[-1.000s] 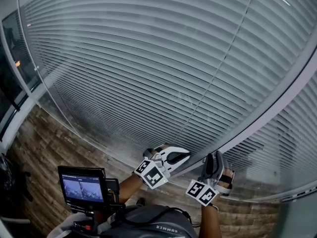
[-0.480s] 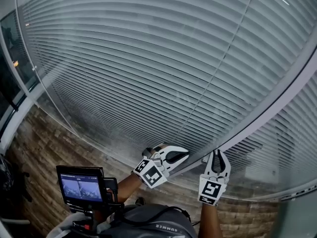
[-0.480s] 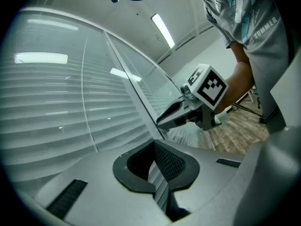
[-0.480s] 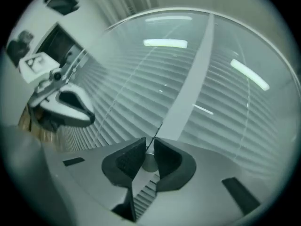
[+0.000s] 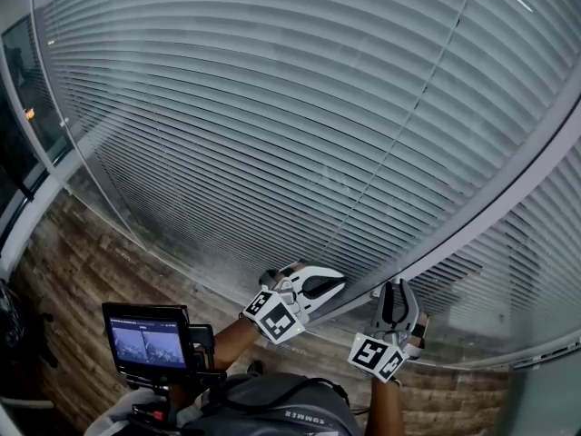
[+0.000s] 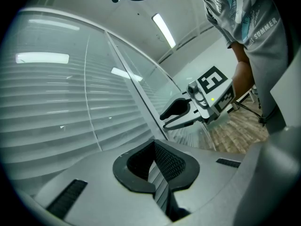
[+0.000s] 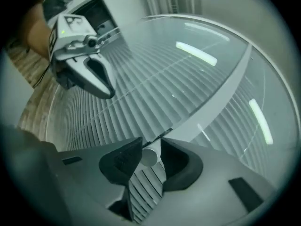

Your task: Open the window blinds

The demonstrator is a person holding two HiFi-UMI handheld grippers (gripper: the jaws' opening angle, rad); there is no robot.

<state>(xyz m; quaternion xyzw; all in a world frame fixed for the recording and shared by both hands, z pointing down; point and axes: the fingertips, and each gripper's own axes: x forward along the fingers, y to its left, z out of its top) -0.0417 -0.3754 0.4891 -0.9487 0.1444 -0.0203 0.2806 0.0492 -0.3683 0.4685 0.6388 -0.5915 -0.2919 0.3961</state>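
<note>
Closed grey slatted blinds (image 5: 272, 107) fill the window in front of me. My right gripper (image 5: 397, 286) points at the pale frame post (image 5: 490, 207) between two blinds. Its jaws have just been closing, and the right gripper view shows the white round end of the tilt wand (image 7: 149, 157) pinched between its pads, so the right gripper (image 7: 151, 149) is shut on it. Just to its left my left gripper (image 5: 340, 282) is held level near the slats. Its tips meet with nothing between them in its own view (image 6: 155, 147). The same view catches the right gripper (image 6: 164, 118).
A second blind (image 5: 531, 280) hangs right of the post. A dark glass pane (image 5: 14, 143) sits at the far left. Wood-look floor (image 5: 82, 262) runs below the window. A small monitor on a rig (image 5: 150, 345) stands at my lower left.
The right gripper's jaws have narrowed onto the wand end, and that gripper has rolled about its own axis. The left gripper has stayed where it was.
</note>
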